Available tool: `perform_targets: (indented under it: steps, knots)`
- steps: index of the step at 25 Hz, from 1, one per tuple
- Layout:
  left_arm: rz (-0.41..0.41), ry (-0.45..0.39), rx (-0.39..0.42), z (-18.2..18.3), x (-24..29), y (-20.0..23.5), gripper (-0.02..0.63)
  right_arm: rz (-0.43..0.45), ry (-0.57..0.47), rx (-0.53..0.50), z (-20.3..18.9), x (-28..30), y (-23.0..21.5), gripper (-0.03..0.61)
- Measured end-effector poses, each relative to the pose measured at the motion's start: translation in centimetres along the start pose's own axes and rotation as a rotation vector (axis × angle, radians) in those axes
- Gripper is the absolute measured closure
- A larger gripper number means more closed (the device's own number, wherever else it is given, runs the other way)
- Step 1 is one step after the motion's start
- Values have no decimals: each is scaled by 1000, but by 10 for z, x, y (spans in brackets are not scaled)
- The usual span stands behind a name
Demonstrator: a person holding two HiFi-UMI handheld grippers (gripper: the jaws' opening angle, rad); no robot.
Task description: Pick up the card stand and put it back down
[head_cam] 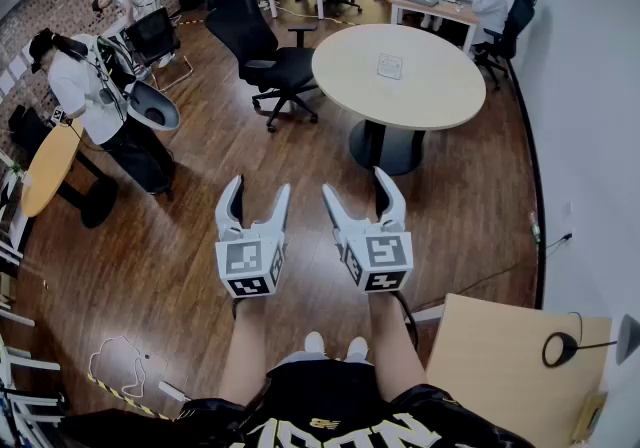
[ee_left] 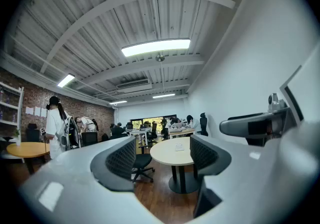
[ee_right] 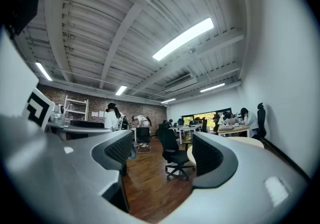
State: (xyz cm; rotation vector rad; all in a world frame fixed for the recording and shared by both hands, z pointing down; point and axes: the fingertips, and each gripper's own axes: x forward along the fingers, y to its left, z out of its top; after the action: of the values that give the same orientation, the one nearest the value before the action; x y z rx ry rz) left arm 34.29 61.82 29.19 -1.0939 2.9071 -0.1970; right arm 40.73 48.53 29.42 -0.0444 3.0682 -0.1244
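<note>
A wide wooden floor (head_cam: 200, 236) is seen across most of the head view, and the round table (head_cam: 440, 101) is set in the upper middle, with a black office chair (head_cam: 268, 61) just beside its left edge. At the lower centre the left gripper (head_cam: 259, 188) and the right gripper (head_cam: 358, 184) are held level, side by side; the jaws of both are parted to a moderate gap and nothing is held between them. The card stand (head_cam: 390, 66), small and pale, is placed upright near the table's middle, well apart from both grippers. From here the stand could be tipped or pushed along the smooth top if it were met by one jaw before the other; being thin and probably light, it could also be gripped askew and so fall over when set down.
</note>
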Motion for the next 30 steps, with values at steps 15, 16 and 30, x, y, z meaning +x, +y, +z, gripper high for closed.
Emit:
perform_targets:
  steps: [15,16,30]
  knots:
    - [66,-19,-53,-14,-1,141,276,158,7,-47,-8,101,112,213]
    - [70,-18,-65,-18,-2,150,276,159,14,-49,-12,105,120,213]
    - [-20,-4,-130,-52,79,154,276,62,65,-83,-38,156,76,213]
